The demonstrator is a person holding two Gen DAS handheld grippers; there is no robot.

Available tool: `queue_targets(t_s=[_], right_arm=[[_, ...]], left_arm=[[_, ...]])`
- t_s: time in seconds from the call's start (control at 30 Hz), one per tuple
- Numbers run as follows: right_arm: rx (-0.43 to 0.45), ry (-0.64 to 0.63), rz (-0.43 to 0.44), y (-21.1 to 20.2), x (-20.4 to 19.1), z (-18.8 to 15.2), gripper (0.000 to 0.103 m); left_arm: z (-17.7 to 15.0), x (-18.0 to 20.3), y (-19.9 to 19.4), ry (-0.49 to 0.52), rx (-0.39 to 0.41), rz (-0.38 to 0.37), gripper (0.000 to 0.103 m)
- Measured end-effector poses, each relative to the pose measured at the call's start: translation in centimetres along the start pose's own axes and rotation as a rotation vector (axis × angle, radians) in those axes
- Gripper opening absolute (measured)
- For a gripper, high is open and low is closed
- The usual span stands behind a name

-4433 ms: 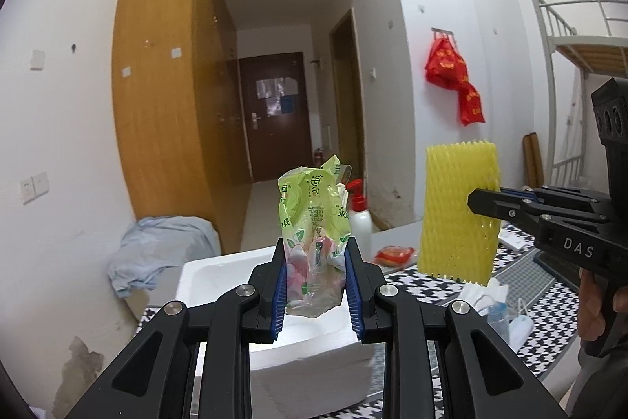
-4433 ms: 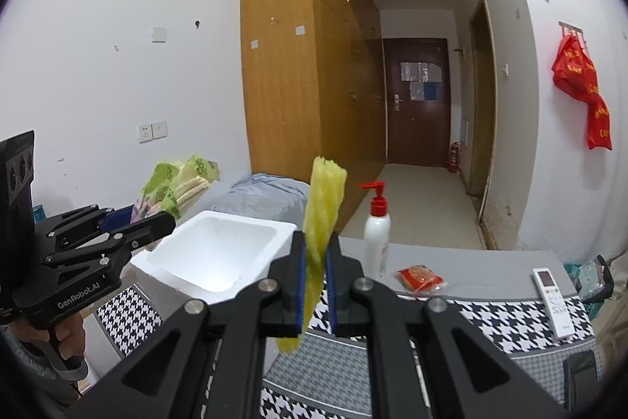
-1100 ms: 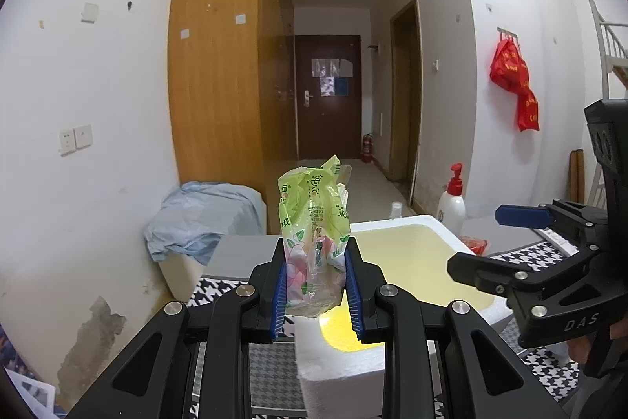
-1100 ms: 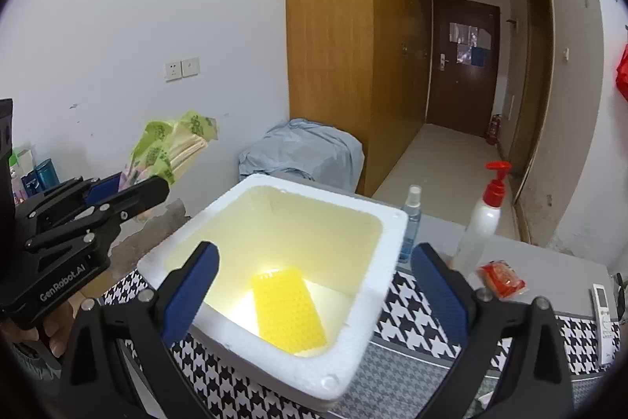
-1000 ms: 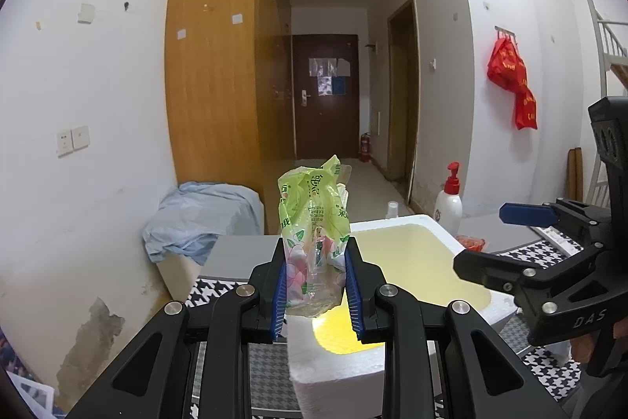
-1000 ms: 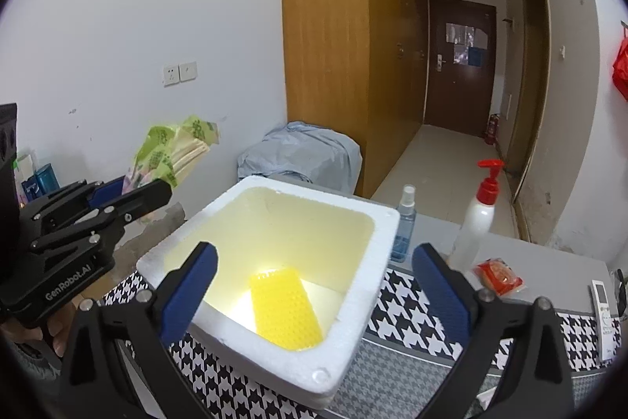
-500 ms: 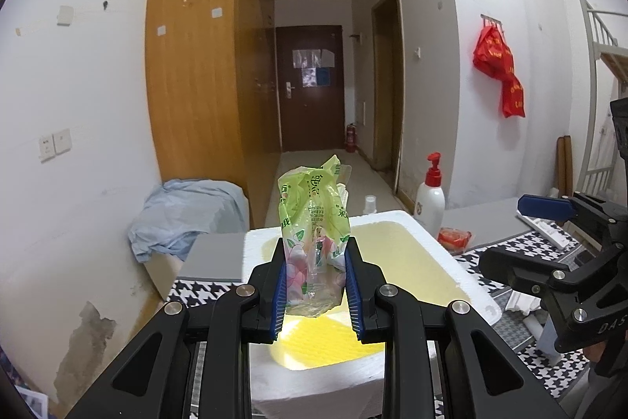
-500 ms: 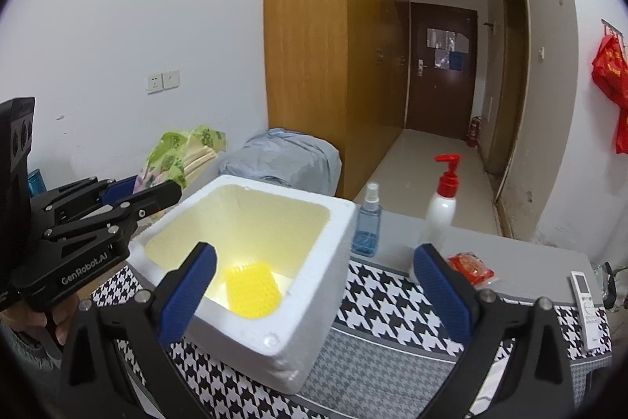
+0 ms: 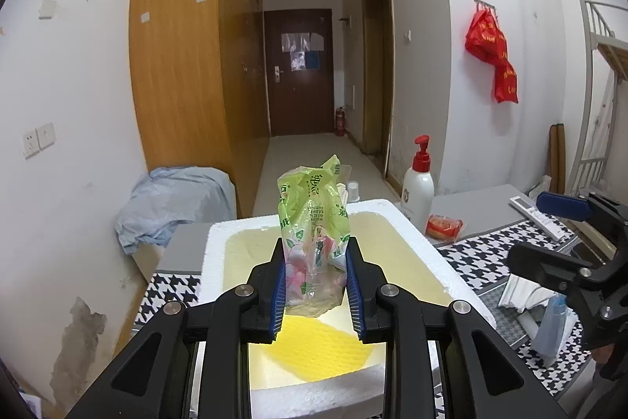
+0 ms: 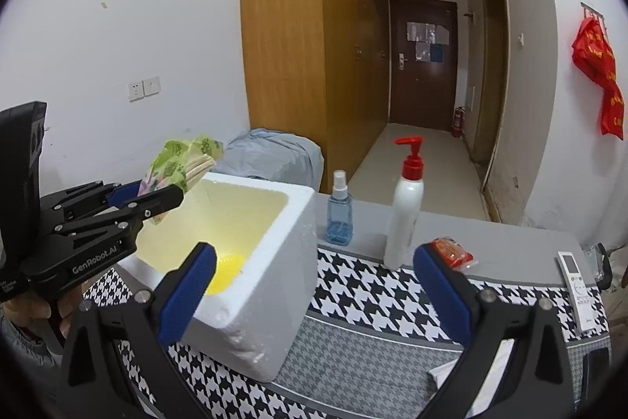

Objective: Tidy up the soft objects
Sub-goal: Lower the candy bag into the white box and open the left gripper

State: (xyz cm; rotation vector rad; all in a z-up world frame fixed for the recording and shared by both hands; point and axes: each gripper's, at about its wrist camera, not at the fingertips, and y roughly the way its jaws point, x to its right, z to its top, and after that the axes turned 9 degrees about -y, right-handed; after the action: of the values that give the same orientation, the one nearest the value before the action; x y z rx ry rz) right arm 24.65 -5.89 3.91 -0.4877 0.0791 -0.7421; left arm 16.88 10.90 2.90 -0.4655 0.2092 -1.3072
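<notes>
Two pairs of tongs over one white foam box [image 9: 214,246]. Left tongs [image 9: 316,287] clamped on a green tissue pack [image 9: 313,234], blue pads pressed into its lower half, pack held upright above the open box. Right tongs [image 10: 314,285] spread wide with nothing between the blue pads, off to the side over the checked cloth [image 10: 373,305]. Already lying flat on the box floor: a yellow foam sleeve [image 9: 318,344].

Tissue pack probably very light and squashy: thin printed film, crinkled and pinched in where the pads bite. Likely slippery on the outside, yet soft enough to dent and stay put under a modest squeeze. No obvious risk of breakage; main worry a slide out of the film, or the loose top flopping to one side. Best hold apparently the one shown, low on the body where the contents give bulk, not on the loose crimped top.

Near the box on the grey table [image 10: 510,242]: a small blue spray bottle [image 10: 339,218], a white pump bottle with a red top [image 10: 404,218], a red packet [image 10: 451,252] and a white remote [image 10: 575,285]. Beyond the box, a heap of pale blue cloth [image 9: 172,201].
</notes>
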Motion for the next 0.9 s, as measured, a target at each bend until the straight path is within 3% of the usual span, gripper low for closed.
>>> queue_targets(t_s=[0.17,0.43,0.53,0.9], right_arm=[[0.000,0.013,-0.014,-0.4,0.7,-0.3,0.102],[0.001,0.018,-0.018,-0.9,1.3,-0.7,0.102],[0.004,0.015,-0.024,-1.3,1.3,-0.8,0.102],[0.024,0.016,-0.063,-4.0,1.9,-1.3,0.102]], left_arm=[[0.1,0.2,0.9,0.004,-0.019,0.014,0.039],[0.0,0.8,0.0,-0.002,0.026,0.015,0.096],[0.0,1.1,-0.8,0.004,0.060,0.022,0.102],[-0.1,2.5,-3.8,0.010,0.114,-0.009,0.102]])
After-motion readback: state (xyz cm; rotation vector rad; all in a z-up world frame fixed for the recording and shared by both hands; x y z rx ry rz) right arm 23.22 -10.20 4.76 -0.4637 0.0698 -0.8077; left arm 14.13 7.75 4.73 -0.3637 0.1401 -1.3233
